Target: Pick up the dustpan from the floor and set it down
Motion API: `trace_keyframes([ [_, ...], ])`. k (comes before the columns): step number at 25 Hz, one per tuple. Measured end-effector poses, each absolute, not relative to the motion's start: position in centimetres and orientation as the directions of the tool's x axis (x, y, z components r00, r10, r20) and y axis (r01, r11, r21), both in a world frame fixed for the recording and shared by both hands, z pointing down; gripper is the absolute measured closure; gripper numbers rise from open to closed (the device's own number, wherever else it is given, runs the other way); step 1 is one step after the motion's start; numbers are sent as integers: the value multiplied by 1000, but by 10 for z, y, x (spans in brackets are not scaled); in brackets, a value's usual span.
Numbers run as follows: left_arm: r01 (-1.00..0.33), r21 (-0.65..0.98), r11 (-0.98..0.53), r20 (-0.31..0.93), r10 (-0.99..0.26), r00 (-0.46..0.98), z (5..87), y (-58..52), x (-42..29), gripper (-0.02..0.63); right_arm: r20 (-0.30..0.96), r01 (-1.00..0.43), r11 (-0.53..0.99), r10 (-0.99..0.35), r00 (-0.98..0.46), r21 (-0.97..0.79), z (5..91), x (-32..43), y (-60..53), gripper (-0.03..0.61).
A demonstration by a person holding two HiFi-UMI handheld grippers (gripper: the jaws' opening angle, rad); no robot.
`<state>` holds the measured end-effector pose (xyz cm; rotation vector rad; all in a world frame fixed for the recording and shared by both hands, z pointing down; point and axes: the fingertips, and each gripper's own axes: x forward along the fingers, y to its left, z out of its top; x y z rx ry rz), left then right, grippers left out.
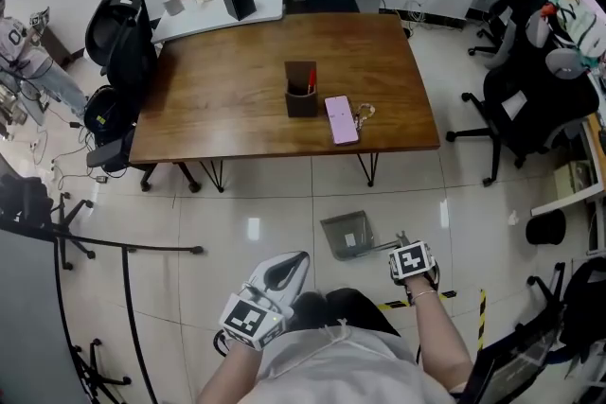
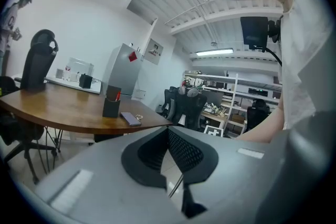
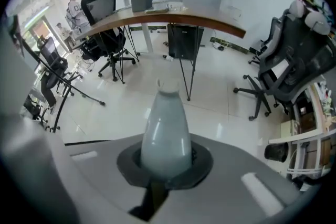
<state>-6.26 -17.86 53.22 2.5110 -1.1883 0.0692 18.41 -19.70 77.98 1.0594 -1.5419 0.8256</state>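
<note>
Right gripper [image 1: 401,244]: clamping shut on the dustpan's grey handle [image 3: 167,134].
Left gripper [image 1: 299,257]: hanging empty, jaws pressing together.
Dustpan [image 1: 347,234]: sitting on the floor [image 1: 256,203], near the wooden table [image 1: 237,99].
Surroundings: office chairs [image 1: 530,104] standing well aside.

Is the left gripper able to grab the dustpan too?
Probably yes. The dustpan lies on bare floor just ahead of the left gripper, with nothing between them. Its jaws are shut, though, and the right gripper holds the handle.
</note>
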Motion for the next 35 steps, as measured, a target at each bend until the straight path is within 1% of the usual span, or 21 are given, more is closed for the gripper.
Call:
trace_keyframes([
  [3,-740,324,-589,189,-726,661,503,-168,-69,600,971,-936,351,-210,-116,-36,732,167,-183,578],
  [7,-721,322,-613,169,-713,681,466,-142,-78,600,964,-919,392,-258,-66,42,666,161,-153,578],
  [12,-730,296,-616,153,-724,673,454,-105,-88,600,932,-903,424,-349,-95,66,617,144,-117,578],
  [17,-735,240,-634,127,-730,671,447,-53,-72,600,903,-901,432,-403,-151,42,588,159,-81,578],
  [21,-786,209,-582,123,-781,612,443,-13,-70,600,884,-888,460,-423,-197,22,568,175,-51,578],
  [24,-833,213,-510,128,-831,541,441,16,-74,600,879,-867,496,-434,-194,53,554,183,-28,578],
  [26,-842,226,-490,140,-839,526,444,32,-74,600,879,-851,520,-436,-193,71,550,184,-16,578],
  [30,-833,248,-495,126,-836,534,437,55,-69,600,885,-848,523,-432,-176,87,551,191,5,578],
  [35,-817,231,-528,99,-823,559,421,75,-64,600,894,-867,490,-424,-149,88,550,203,26,578],
])
